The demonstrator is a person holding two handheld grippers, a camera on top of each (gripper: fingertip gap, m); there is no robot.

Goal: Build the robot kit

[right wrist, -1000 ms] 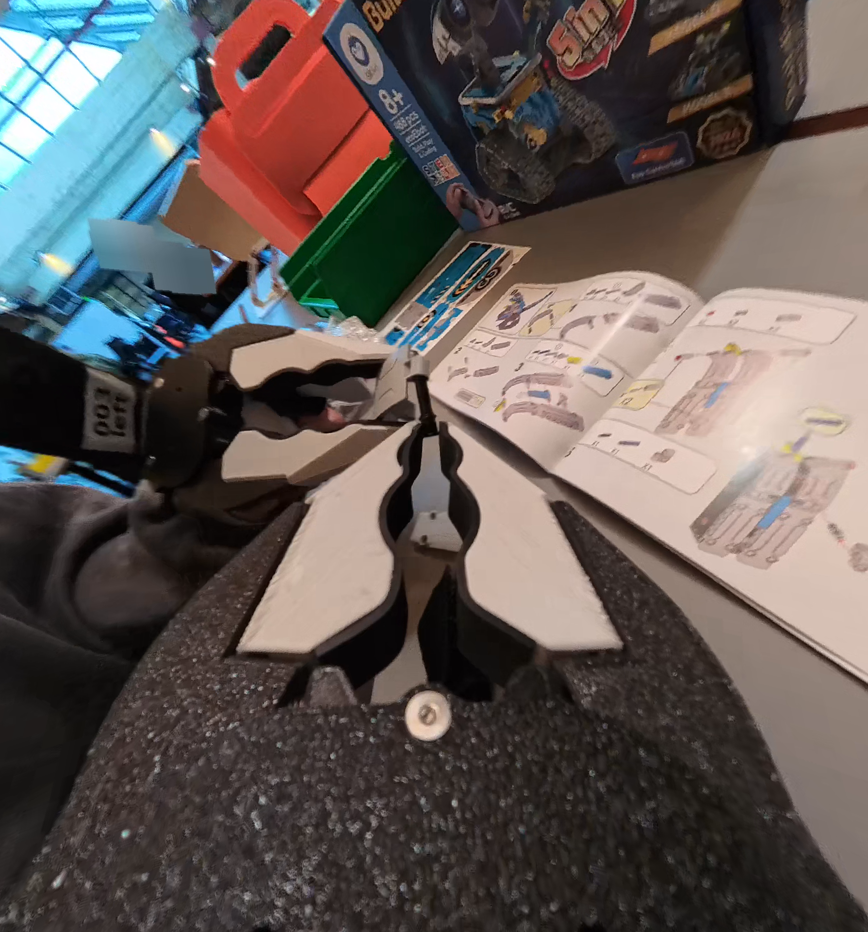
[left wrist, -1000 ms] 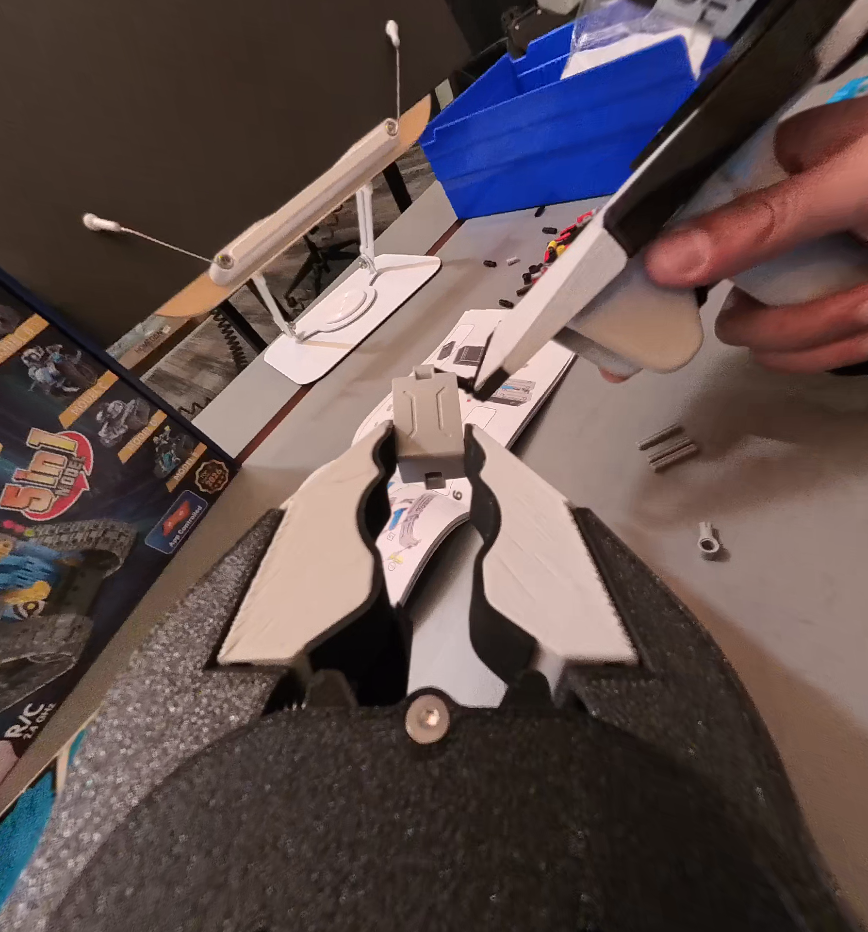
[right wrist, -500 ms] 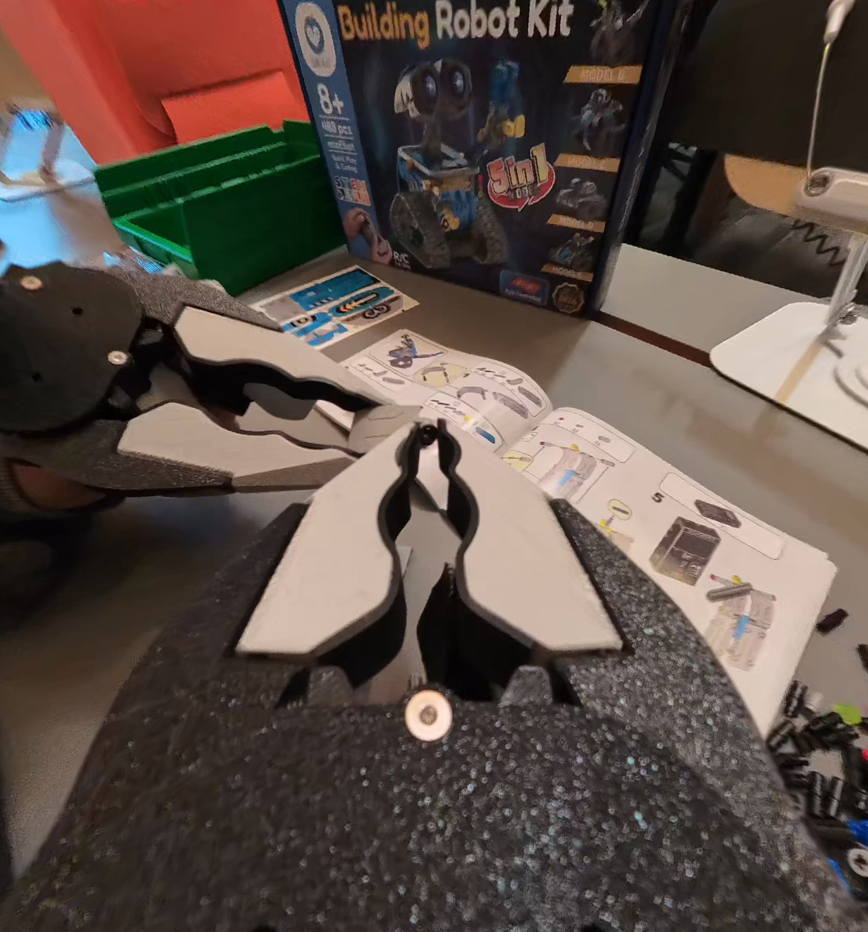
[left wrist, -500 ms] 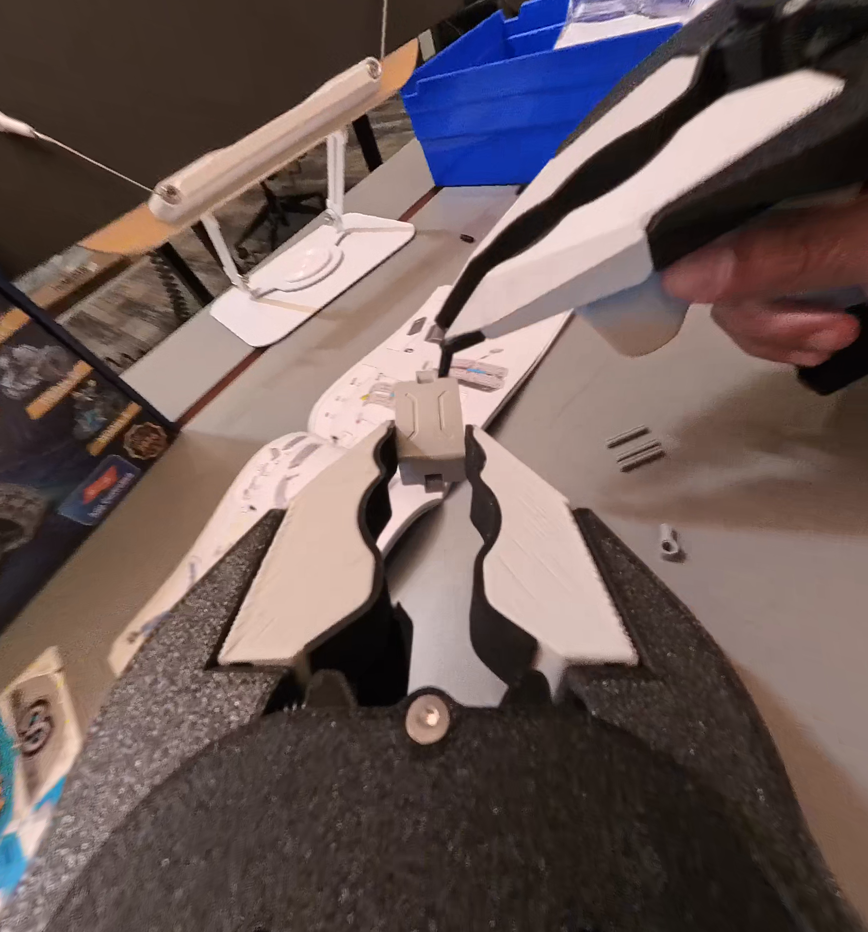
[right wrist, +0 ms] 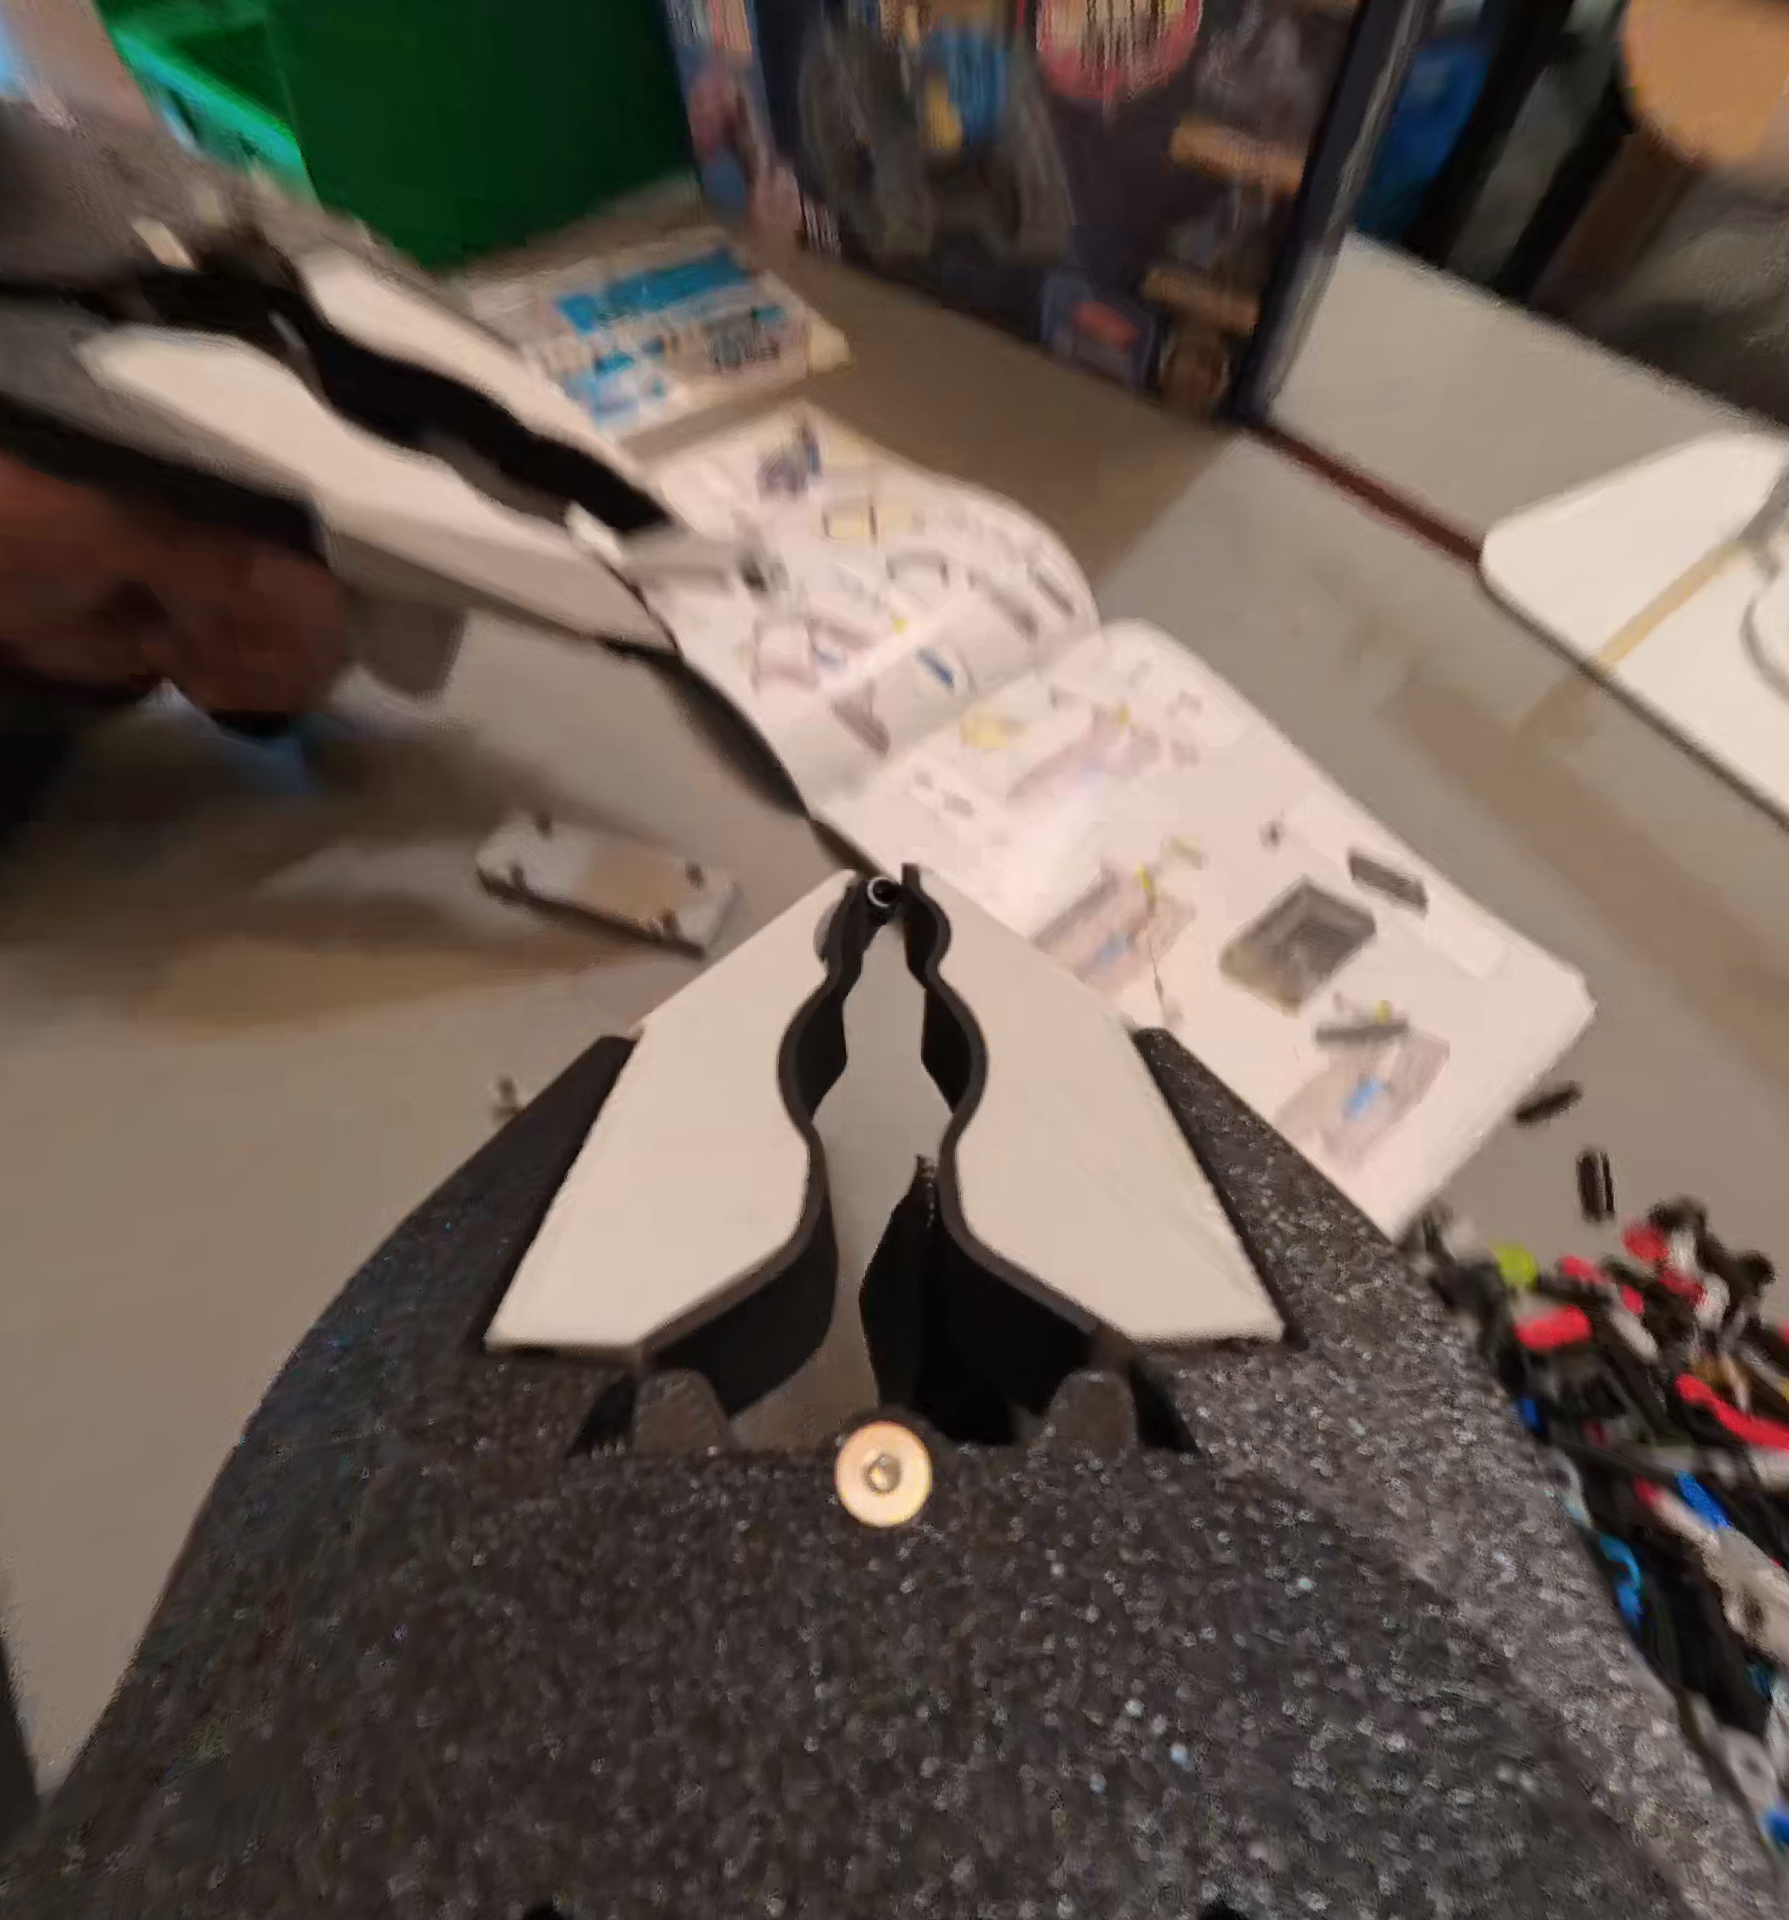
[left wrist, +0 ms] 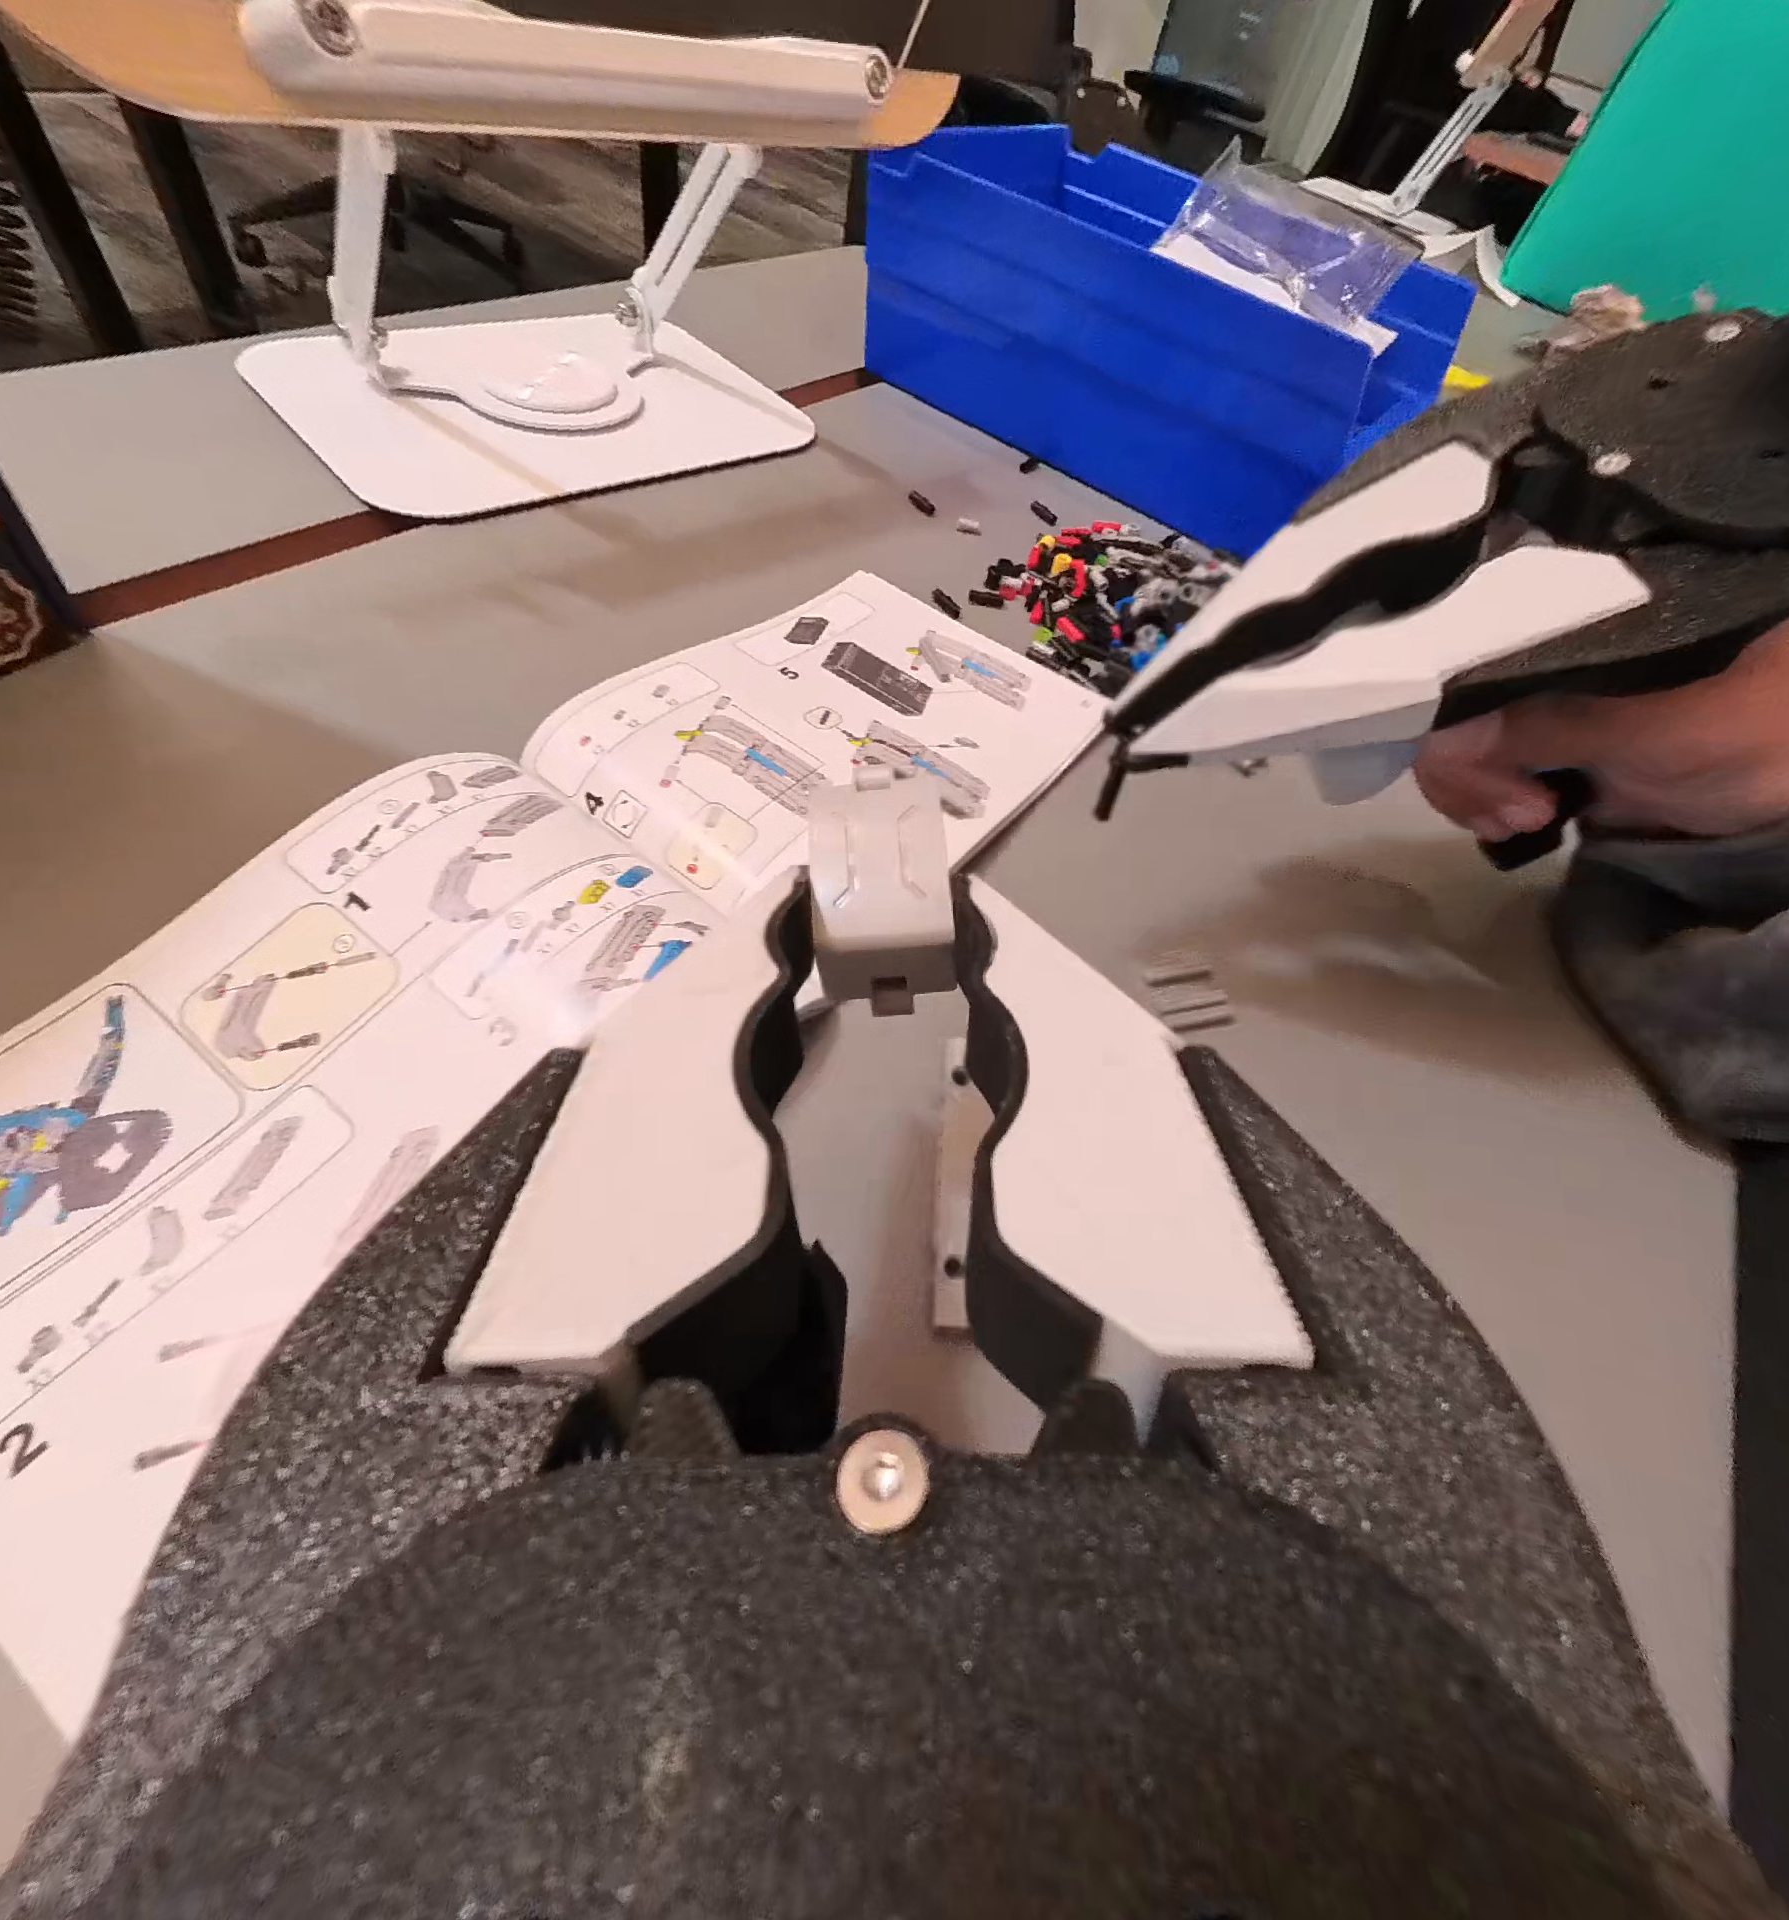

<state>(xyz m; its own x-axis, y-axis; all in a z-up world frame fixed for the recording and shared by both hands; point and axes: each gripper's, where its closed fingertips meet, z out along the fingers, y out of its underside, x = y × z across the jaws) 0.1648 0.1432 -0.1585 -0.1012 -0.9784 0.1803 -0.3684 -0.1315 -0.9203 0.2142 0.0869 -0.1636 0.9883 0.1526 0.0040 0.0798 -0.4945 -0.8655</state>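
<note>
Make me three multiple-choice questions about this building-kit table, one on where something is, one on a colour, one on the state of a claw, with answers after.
1. Where does the pile of small loose parts lie?
A. Beside the blue bin
B. On the white stand base
C. Inside the green bin

2. What colour is the block in the left claw?
A. Red
B. Grey
C. Yellow

3. How is the right claw?
A. Wide open and empty
B. Closed on a small black pin
C. Closed on the booklet

Answers: 1 A, the pile sits on the table against the bin's front, next to the open booklet. 2 B, the left wrist view shows a grey block between the fingers. 3 B, the fingertips meet around a small dark pin.
</note>
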